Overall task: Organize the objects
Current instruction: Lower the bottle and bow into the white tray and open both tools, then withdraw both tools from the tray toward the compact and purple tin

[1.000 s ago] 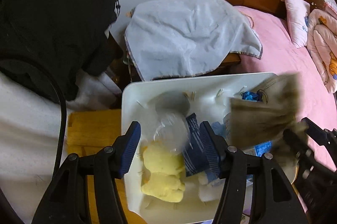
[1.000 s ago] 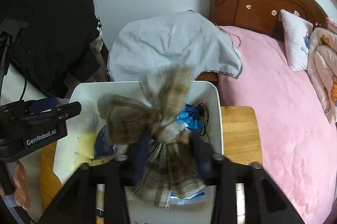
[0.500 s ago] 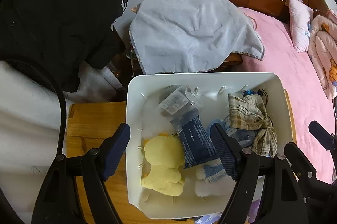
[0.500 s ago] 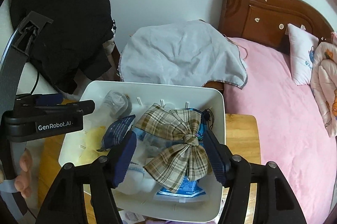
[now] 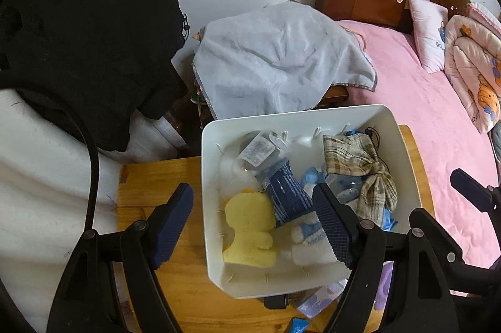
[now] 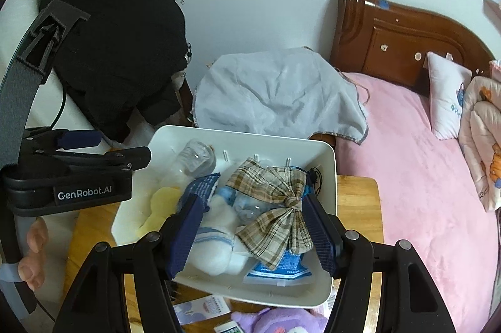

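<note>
Both hand-held grippers spread wide, holding nothing: left hand-held gripper and right hand-held gripper hover above the white bin on the wooden table. Plaid bow lies in the bin's right side, on top of blue packets. Yellow plush sits front-left, clear bottle at the back. Pink bed just right of the table.

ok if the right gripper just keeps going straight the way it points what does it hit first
Most likely the plaid bow lying on top of the pile in the white bin. The open right gripper frames it between its fingers, though depth is hard to judge.
</note>
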The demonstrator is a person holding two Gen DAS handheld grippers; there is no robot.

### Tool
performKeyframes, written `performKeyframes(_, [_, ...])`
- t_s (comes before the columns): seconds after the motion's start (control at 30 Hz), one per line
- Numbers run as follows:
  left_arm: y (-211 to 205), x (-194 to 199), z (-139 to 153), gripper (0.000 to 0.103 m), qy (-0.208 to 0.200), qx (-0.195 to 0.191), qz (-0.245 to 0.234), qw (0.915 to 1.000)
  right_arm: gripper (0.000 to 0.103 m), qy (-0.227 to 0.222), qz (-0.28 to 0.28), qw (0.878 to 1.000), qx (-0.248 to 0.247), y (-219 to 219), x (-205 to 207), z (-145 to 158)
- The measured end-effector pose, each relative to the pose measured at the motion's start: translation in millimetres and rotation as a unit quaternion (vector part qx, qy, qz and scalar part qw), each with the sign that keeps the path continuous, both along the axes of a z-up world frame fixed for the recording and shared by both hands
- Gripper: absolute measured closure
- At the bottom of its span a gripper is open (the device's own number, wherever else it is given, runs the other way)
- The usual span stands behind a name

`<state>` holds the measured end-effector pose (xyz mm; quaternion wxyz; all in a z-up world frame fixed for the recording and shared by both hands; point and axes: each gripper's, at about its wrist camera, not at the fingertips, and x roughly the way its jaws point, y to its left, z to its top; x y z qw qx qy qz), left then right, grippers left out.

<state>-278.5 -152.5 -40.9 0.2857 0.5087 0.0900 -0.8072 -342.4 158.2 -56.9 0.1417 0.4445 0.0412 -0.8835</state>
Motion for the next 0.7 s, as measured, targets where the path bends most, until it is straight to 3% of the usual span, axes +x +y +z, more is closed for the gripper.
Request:
performKeyframes(0.27, [12,28,29,0.022,0.027,-0.003,-0.015,0.9995,0.036,0.032,0.014,0.999,-0.008,-7,36,32])
performKeyframes(0.7, [31,84,65,0.021,0.087,0.025,-0.033,0.9954,0.036,0.083,0.043,0.995,-0.037,-10,119,67])
